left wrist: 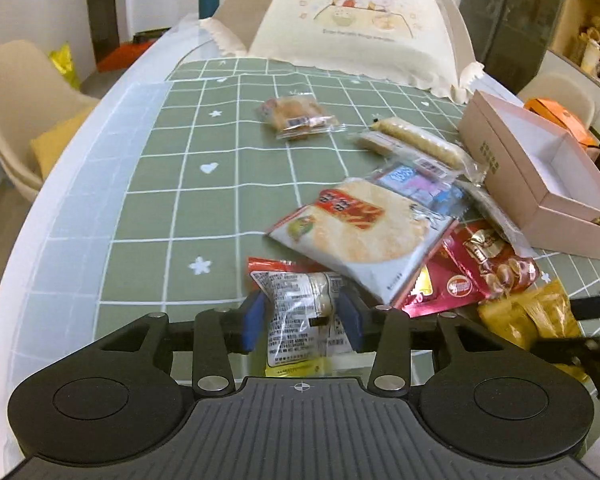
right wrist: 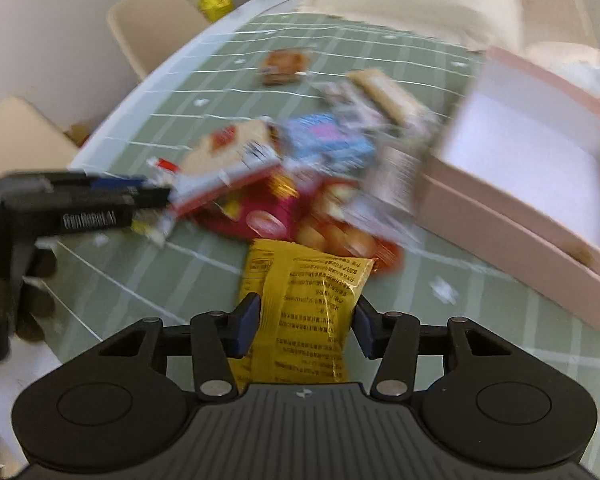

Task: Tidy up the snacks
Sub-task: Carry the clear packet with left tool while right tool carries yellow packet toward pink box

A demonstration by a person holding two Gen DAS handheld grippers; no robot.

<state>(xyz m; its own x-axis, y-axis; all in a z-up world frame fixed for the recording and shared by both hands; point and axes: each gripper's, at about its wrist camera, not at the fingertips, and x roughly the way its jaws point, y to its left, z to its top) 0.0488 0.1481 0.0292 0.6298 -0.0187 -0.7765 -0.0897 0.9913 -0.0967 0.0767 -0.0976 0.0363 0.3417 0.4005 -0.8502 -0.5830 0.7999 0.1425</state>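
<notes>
My left gripper (left wrist: 302,316) is shut on a clear snack packet with white printed label (left wrist: 300,312), held at the near edge of the pile. My right gripper (right wrist: 306,322) is shut on a yellow snack bag (right wrist: 306,308); this view is motion-blurred. The yellow bag also shows in the left wrist view (left wrist: 528,316). A pile of snacks lies on the green checked cloth: a rice cracker pack (left wrist: 352,228), a red bag (left wrist: 484,268), a blue pack (left wrist: 416,184), a long biscuit stick pack (left wrist: 420,140). An open pink box (left wrist: 540,172) (right wrist: 520,168) stands to the right, empty.
A single pastry packet (left wrist: 296,118) lies apart toward the far middle. A cream food cover with cartoon print (left wrist: 364,20) stands at the table's far end. Beige chairs (left wrist: 24,104) stand left of the table. The left gripper shows in the right wrist view (right wrist: 80,204).
</notes>
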